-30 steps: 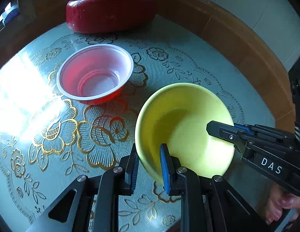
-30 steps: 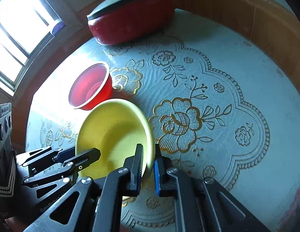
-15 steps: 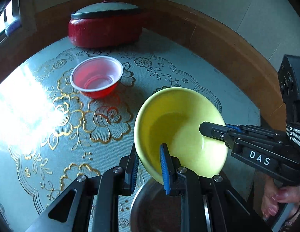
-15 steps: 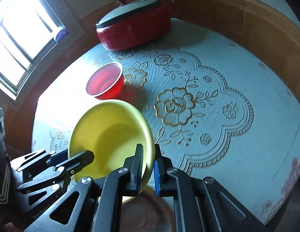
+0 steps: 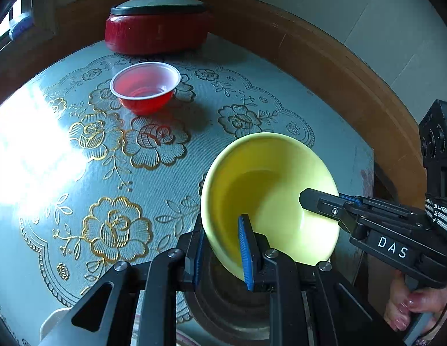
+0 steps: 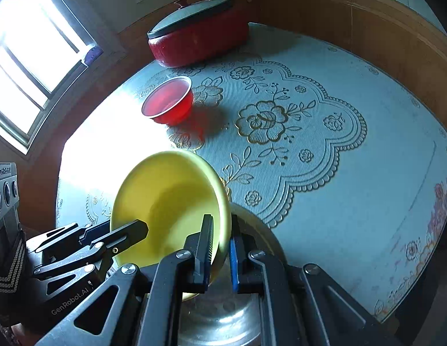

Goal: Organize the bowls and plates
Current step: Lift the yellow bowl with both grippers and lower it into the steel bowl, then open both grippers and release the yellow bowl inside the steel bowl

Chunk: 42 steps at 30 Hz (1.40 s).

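Observation:
A yellow bowl (image 5: pixel 269 196) is held in the air by both grippers, above a metal bowl (image 5: pixel 232 308) at the table's near edge. My left gripper (image 5: pixel 220 248) is shut on its near-left rim. My right gripper (image 6: pixel 220 248) is shut on the opposite rim and shows in the left wrist view (image 5: pixel 324 204). The yellow bowl (image 6: pixel 168 204) and the metal bowl (image 6: pixel 223 317) also show in the right wrist view. A red plastic bowl (image 5: pixel 145 86) with a white rim stands farther back on the table; it also shows in the right wrist view (image 6: pixel 168 103).
A red lidded pot (image 5: pixel 157 26) stands at the table's far edge, by the wooden wall trim (image 5: pixel 338 66). A floral cloth (image 6: pixel 295 132) covers the table. A white object (image 5: pixel 50 325) peeks in at the lower left. A window (image 6: pixel 30 57) is to the left.
Both grippers have pulled the yellow bowl back toward the table's near edge and lifted it. A metal bowl has come into view beneath it. The red bowl looks farther away.

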Tool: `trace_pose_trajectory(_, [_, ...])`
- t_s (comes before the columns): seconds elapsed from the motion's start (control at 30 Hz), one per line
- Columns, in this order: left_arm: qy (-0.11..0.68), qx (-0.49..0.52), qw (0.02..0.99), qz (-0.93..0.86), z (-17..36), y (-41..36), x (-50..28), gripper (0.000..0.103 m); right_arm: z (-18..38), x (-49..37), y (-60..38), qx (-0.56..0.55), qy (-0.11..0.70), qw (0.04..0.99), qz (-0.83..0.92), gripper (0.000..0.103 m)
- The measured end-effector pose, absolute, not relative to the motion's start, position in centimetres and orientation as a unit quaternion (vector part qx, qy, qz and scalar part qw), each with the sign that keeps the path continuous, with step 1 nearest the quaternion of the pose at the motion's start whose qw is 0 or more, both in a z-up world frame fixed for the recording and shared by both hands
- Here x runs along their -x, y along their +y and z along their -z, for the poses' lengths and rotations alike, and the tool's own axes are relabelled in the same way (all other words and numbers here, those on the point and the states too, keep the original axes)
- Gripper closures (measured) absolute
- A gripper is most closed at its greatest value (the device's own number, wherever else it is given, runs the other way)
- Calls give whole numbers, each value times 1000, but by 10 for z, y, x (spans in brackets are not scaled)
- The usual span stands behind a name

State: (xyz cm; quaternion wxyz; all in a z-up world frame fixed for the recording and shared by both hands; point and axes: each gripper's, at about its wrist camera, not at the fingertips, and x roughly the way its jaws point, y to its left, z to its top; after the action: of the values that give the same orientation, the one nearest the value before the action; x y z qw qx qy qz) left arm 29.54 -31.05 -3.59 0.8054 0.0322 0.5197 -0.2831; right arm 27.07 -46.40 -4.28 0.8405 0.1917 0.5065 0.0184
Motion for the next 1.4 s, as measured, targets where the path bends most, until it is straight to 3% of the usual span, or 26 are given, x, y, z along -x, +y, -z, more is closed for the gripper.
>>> trace_pose_trajectory(1.13, [573, -119, 762, 277, 86, -326, -267, 81, 92, -229, -459, -226, 553, 801, 29, 94])
trace_pose_trajectory(1.3, [573, -134, 758, 282, 87, -332, -264, 71, 93, -233, -459, -224, 554, 801, 33, 94])
trace_pose_trajectory(1.4, [569, -144, 760, 279, 87, -335, -262, 71, 93, -234, -458, -220, 556, 800, 38, 94])
